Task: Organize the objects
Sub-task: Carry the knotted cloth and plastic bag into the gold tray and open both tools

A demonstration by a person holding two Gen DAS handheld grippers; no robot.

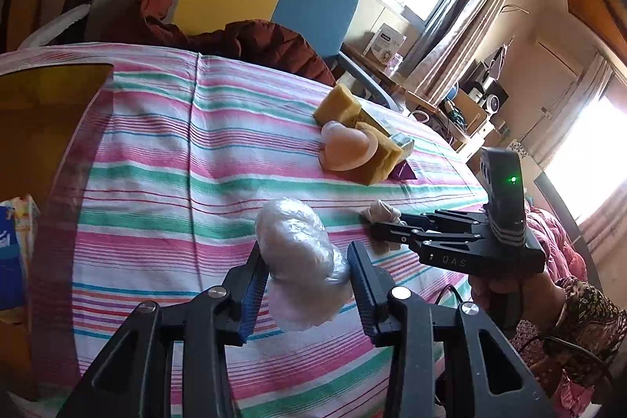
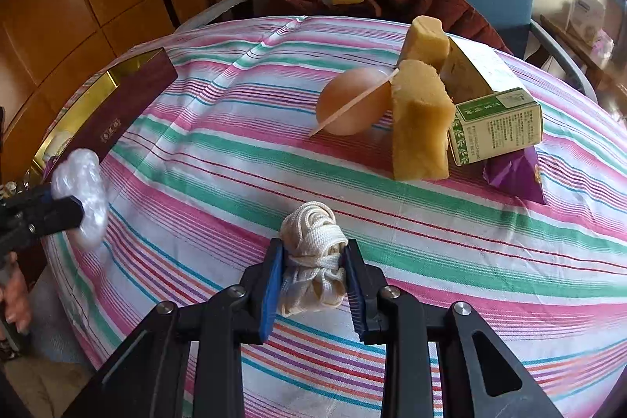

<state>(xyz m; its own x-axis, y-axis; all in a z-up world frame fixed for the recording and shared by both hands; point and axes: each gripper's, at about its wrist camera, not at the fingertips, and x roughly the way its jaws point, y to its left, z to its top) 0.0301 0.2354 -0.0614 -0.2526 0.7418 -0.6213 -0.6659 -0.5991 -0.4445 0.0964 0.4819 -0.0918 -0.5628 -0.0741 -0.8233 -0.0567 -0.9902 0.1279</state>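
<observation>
Currently — step: both grippers loaded, carry phase of the organizing job, judged from both items being clear of the cloth.
Left gripper (image 1: 307, 271): fingers narrowed onto a crumpled wad of clear plastic film (image 1: 298, 253), pads pressing it on both sides; it hangs above the striped tablecloth (image 1: 156, 151).
Right gripper (image 2: 313, 271): fingers clamped onto a cream-white knotted bundle of flat cord (image 2: 313, 261), held near the table's front edge.
Likely destination: open dark-red box with gold lining (image 2: 106, 112) at the table's left edge — the film wad sits just beside it in the right wrist view.
Remaining pile: two yellow sponge blocks (image 2: 421, 128), a peach-coloured round plastic ball (image 2: 352, 100), a green-and-white carton (image 2: 495, 124), a purple foil packet (image 2: 517, 175) — clustered, touching, well apart from the box.
Next move needs: bring each load over the box opening, lower, then release; soft items may cling to the pads.
</observation>
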